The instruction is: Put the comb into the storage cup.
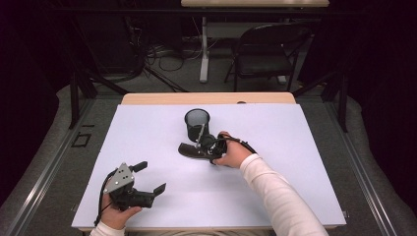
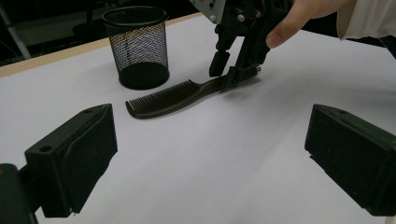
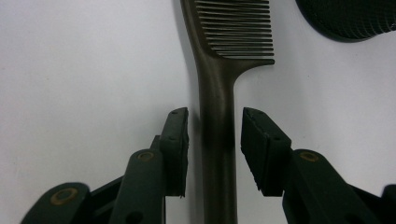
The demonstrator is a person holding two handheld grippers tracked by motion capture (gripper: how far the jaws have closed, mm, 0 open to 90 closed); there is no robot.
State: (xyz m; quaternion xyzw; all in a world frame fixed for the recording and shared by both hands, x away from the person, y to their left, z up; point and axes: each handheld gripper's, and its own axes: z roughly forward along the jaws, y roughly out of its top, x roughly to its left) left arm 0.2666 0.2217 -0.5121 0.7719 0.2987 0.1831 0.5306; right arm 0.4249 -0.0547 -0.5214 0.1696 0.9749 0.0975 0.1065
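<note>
1. Right gripper (image 1: 209, 145): arm reaches in from lower right, hand tipped down over the comb (image 2: 173, 97) handle. Jaws narrowly parted, straddling the handle; gaps show on both sides, no grip.
2. Comb lies flat on the table (image 1: 275, 196), just beside the mesh cup (image 1: 196, 123).
3. Left gripper (image 1: 147, 177): resting near the table's front edge, jaws wide apart, holding nothing.

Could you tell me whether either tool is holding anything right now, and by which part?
Nothing yet: the right tool straddles the comb handle with gaps.
</note>
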